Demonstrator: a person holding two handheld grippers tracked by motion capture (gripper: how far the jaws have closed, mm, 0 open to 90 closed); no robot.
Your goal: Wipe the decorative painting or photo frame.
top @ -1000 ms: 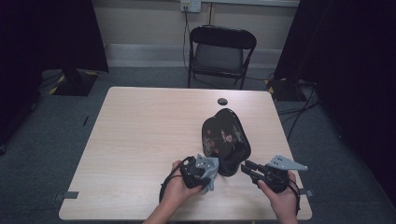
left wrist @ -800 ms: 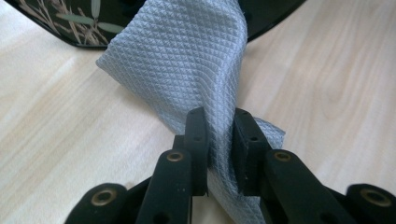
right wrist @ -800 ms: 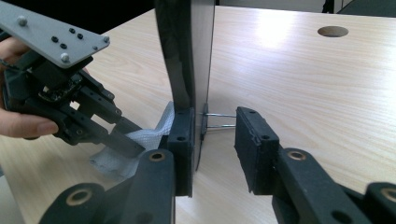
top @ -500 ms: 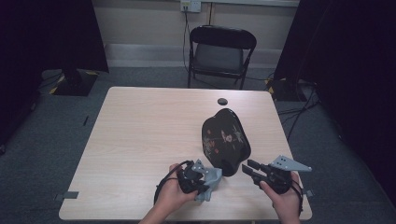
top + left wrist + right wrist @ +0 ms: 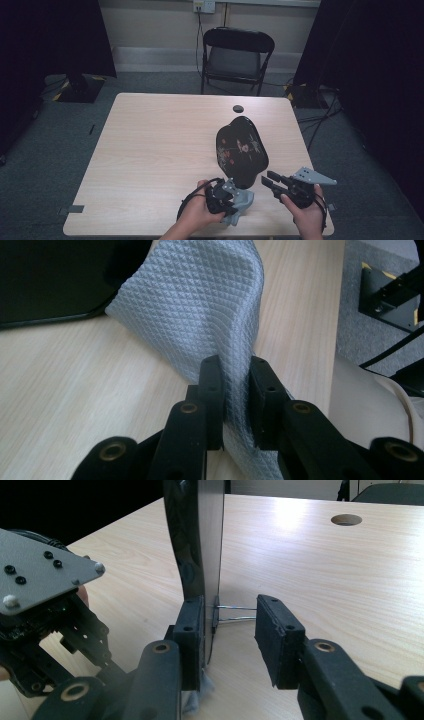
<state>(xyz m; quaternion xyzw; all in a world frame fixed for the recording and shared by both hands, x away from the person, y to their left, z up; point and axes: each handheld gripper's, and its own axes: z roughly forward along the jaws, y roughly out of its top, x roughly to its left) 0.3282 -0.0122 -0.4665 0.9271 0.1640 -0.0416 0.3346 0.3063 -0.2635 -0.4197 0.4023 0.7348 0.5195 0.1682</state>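
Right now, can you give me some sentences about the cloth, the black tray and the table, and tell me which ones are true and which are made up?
1. The left gripper pinches a grey cloth in its fingers. True.
2. The black tray has flowers painted on it. True.
3. The cloth is bright red. False: it is grey with a diamond weave.
4. The table is made of glass. False: its top is light wood.
5. A chair stands behind the table. True.
6. The right gripper is squeezed shut on the tray. False: one finger is beside the edge, the other stands apart.
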